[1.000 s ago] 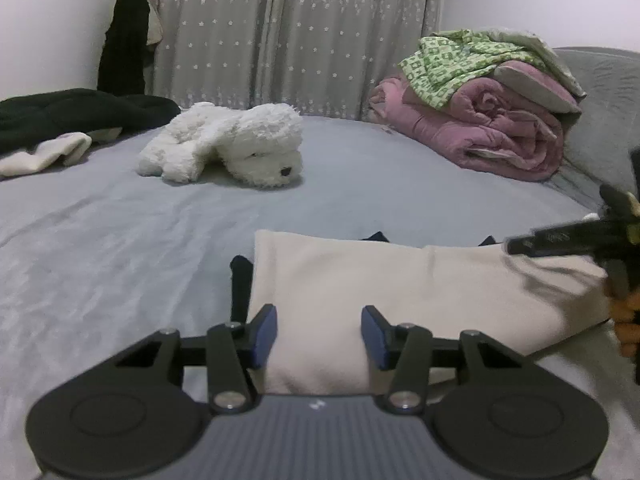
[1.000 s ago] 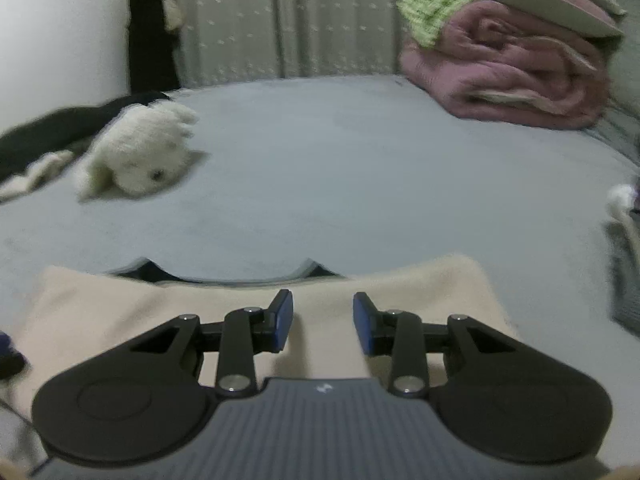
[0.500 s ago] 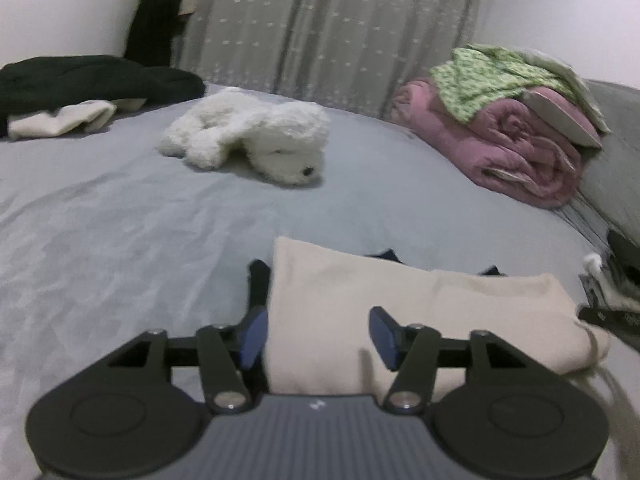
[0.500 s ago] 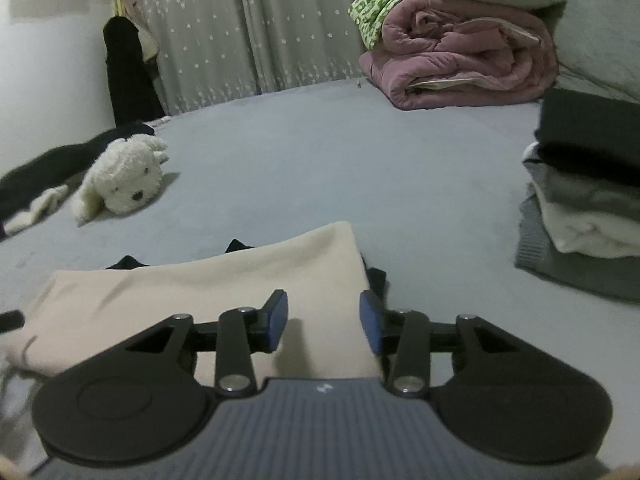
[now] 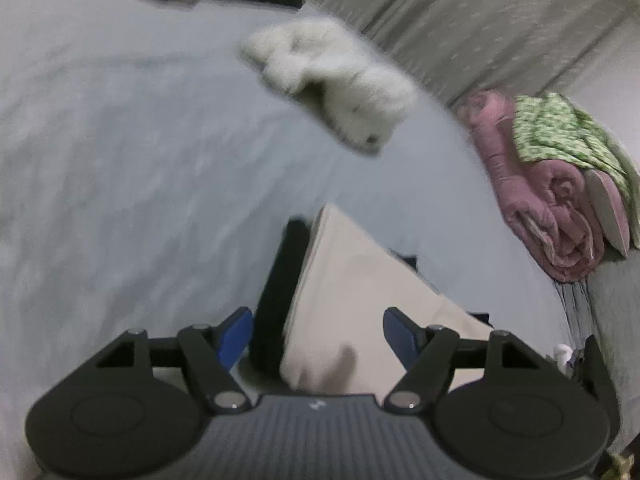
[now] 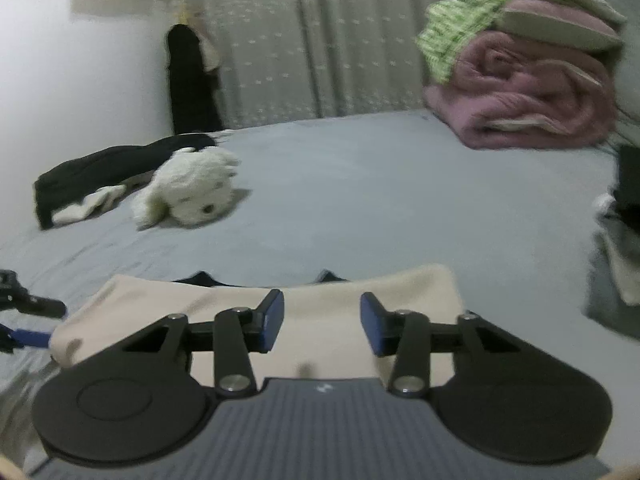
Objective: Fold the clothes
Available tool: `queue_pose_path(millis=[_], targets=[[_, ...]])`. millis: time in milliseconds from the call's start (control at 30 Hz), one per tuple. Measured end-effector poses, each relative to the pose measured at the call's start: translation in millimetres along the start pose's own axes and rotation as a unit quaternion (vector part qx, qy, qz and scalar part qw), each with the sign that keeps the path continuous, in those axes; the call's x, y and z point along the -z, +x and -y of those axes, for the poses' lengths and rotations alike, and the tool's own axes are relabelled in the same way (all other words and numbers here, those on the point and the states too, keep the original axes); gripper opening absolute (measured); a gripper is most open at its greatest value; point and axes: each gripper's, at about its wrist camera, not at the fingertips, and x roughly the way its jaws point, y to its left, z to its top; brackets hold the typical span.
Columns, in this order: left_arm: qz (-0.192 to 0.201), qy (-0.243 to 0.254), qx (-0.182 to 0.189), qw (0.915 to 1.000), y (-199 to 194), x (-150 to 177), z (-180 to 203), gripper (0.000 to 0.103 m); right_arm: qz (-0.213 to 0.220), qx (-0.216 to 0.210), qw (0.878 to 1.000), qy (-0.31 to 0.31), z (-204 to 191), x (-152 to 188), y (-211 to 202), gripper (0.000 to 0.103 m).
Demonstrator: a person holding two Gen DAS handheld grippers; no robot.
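A: Where is the cream top [image 6: 256, 312] now?

B: It lies folded on the grey bed [image 6: 380, 184], just in front of both our tools. A dark piece [image 5: 276, 300] sticks out from under it on the left side.

A: What is our left tool [image 5: 316, 334] doing?

B: Its jaws have just been opening and now they stand wide apart. The near corner of the cream top [image 5: 352, 304] sits between them, but the pads do not press on it. It holds nothing.

A: And our right tool [image 6: 322, 322]?

B: Its jaws have just closed in a little, yet there is a clear gap between them. The top is under that gap and nothing is pinched. So it is spread and empty too.

A: Is this fold done?

B: We think so. The top looks flat and neat. The next job is likely to move it to the stack of folded clothes [image 6: 620, 248] at the right edge.

A: How do we do that well?

B: We go in low, one tool at each end. We pinch all the layers at once, the dark piece too, so nothing falls open. We lift both ends at the same time and keep them level. We stay clear of the white plush dog [image 6: 192, 192] further back
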Motion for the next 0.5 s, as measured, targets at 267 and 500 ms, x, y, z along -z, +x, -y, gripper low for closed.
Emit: queue_pose_path(millis=[267,500], targets=[[-0.027,-0.033,-0.004,0.9991,9,20,0,0.073,-0.013,-0.038,0.999,0.033,-10,20,30,0.033],[0.111,-0.094,0.000,0.9894,20,57,8,0.072,-0.010,-0.082,0.995,0.050,-10,34,35,0.029]])
